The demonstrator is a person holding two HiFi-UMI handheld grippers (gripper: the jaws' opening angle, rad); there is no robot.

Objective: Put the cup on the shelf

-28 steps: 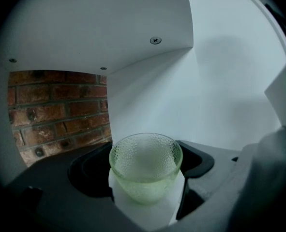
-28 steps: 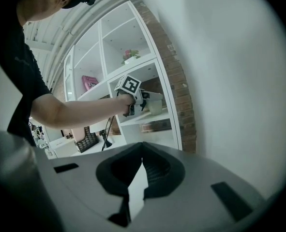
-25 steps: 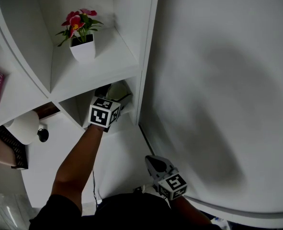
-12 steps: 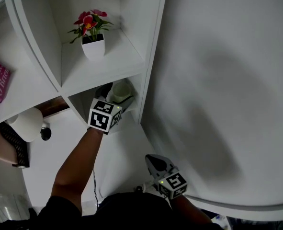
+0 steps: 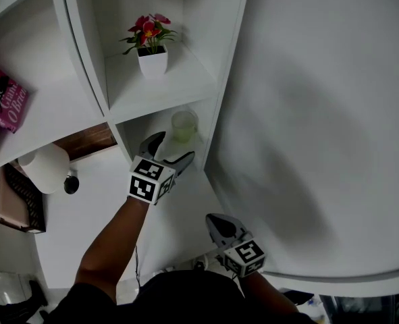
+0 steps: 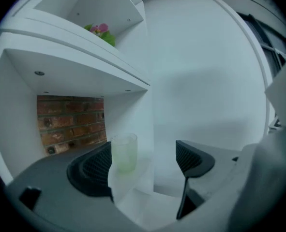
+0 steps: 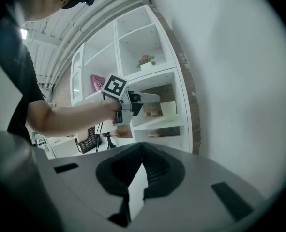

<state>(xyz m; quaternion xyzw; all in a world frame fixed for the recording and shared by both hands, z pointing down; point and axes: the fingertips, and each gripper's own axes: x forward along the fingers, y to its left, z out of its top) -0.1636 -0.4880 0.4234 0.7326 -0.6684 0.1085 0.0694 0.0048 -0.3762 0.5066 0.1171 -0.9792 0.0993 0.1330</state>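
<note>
One cup (image 5: 183,125), pale green and see-through, stands upright on the shelf (image 5: 152,93), in the lower compartment near its right wall. One potted plant (image 5: 152,59) with red and pink blooms stands in the compartment above, and one pink book (image 5: 7,103) leans in the compartment to the left. There are two tongs. The left tongs (image 5: 175,146) are spread wide and hold nothing. In the left gripper view the cup (image 6: 125,152) stands beyond the tips of the left tongs (image 6: 143,151), nearer the left-hand jaw and clear of both, with a brick back wall (image 6: 70,122) behind it. The right tongs (image 5: 216,221) hang low by the person's body, and the right gripper view shows the right tongs (image 7: 143,146) pressed together on nothing. Half a second ago the left tongs reached into the compartment with the cup right at their tips; now they have drawn back out of it and the cup stands free. The right tongs have hardly moved. The book is cut off by the left edge of the head view. In the left gripper view the left-hand jaw covers the cup's lower left edge. In the right gripper view the cup (image 7: 168,110) is small and pale, and its outline is hard to make out.
</note>
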